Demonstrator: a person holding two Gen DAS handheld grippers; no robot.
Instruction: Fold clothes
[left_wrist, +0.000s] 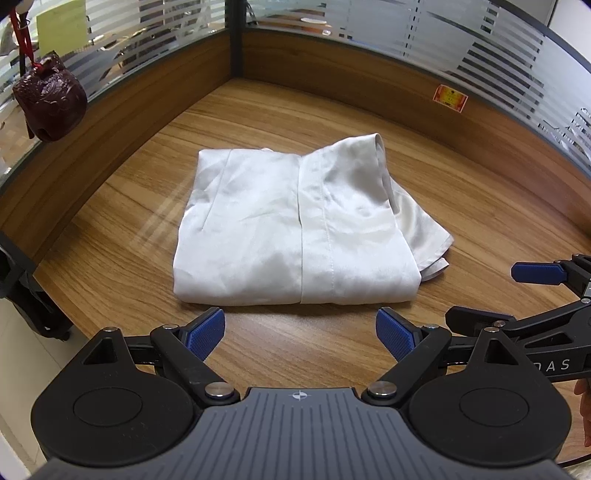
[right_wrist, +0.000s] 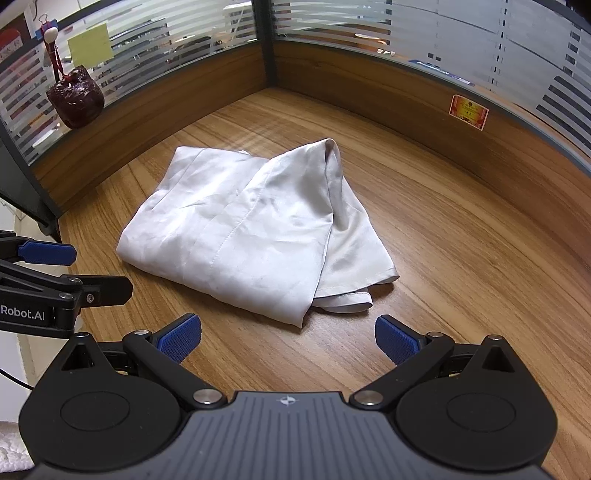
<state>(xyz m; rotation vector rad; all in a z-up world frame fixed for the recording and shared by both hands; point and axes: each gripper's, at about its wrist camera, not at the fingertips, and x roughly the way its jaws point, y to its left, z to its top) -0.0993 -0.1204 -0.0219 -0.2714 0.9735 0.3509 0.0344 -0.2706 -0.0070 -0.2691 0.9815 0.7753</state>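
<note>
A white garment (left_wrist: 291, 221) lies folded into a rough rectangle on the wooden desk (left_wrist: 295, 350), with one raised corner at its back right and a loose layer sticking out at the right. The same garment (right_wrist: 251, 232) fills the middle of the right wrist view. My left gripper (left_wrist: 300, 334) hovers just in front of its near edge, open, with nothing between the blue pads. My right gripper (right_wrist: 288, 341) is likewise open and empty, just short of the cloth's near right corner. Each gripper shows at the edge of the other's view: the right gripper (left_wrist: 535, 291) and the left gripper (right_wrist: 55, 273).
Wooden partition walls with striped glass close off the desk corner behind the cloth. A dark red ornament (left_wrist: 50, 103) hangs at the left wall, also the ornament (right_wrist: 75, 98). A red sticker (left_wrist: 450, 97) is on the right wall. Bare wood (right_wrist: 461, 258) lies right of the cloth.
</note>
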